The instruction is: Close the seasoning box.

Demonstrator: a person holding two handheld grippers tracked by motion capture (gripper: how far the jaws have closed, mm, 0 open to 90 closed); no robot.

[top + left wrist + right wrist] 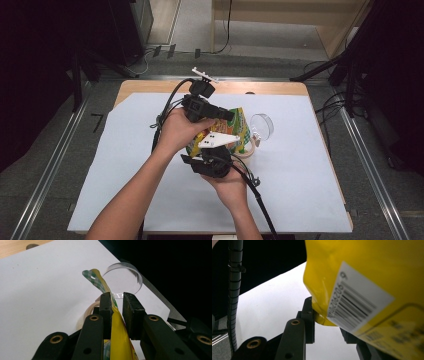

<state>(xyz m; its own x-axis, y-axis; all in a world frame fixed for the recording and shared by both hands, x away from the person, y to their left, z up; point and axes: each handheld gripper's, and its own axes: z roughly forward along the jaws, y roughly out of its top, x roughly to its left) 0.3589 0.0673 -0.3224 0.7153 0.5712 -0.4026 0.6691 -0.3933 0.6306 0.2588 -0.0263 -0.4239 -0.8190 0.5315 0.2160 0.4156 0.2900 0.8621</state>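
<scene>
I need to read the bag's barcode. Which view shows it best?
The right gripper view: the barcode sits close on the yellow bag. The high view shows the bag's printed front, the left gripper view its thin top edge.

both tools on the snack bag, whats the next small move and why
Probably ease the two tools apart to tear the top seal. The left tool has the yellow bag between its jaws just below the checked top edge; the right tool pinches a lower corner by the barcode. The bag looks still sealed, held above the white sheet.
</scene>
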